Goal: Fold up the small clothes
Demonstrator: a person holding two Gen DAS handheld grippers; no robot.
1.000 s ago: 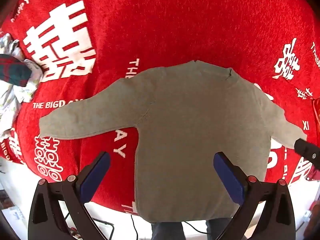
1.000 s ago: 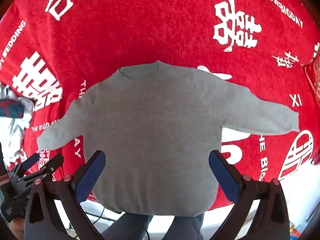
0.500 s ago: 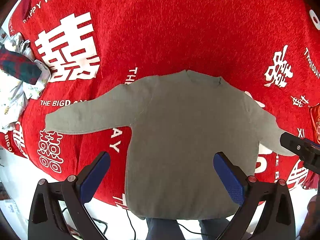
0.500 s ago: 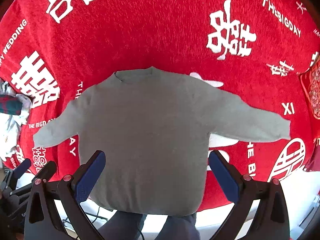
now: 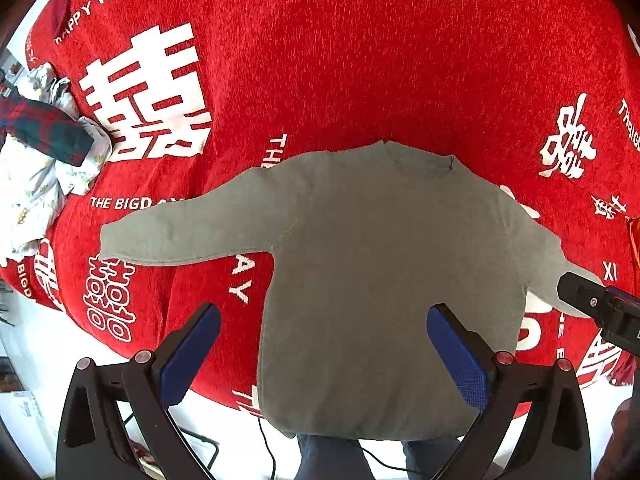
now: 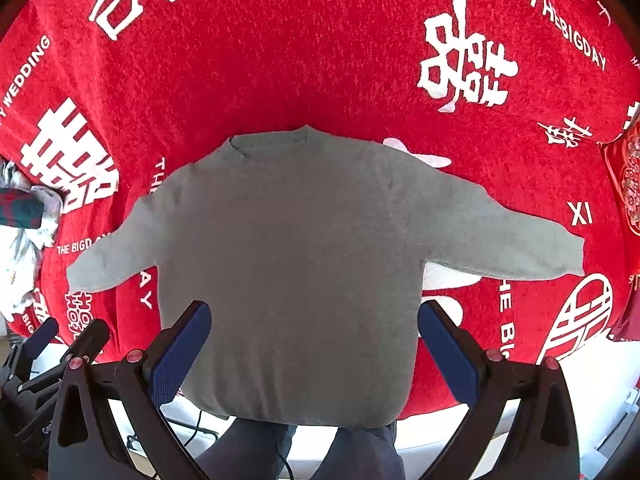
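A small grey long-sleeved sweater (image 5: 372, 264) (image 6: 292, 264) lies flat on a red cloth, neckline away from me, both sleeves spread out, its hem hanging over the near table edge. My left gripper (image 5: 323, 354) hovers open above the sweater's lower left side, nothing between its blue pads. My right gripper (image 6: 314, 350) hovers open above the lower body, also holding nothing. The right gripper's tip (image 5: 592, 304) shows at the right edge of the left wrist view over the right cuff. The left gripper (image 6: 56, 340) appears at the lower left of the right wrist view.
The red cloth (image 5: 360, 60) with white characters and lettering covers the table. A heap of other clothes (image 5: 44, 152) (image 6: 20, 216), white printed and dark plaid, lies at the left edge. A person's legs (image 6: 296, 452) in dark trousers stand below the hem. Cables run on the floor.
Both grippers have pulled back and risen, so the sweater looks smaller and more of the red cloth shows. The sweater has not moved. Both grippers stay open.
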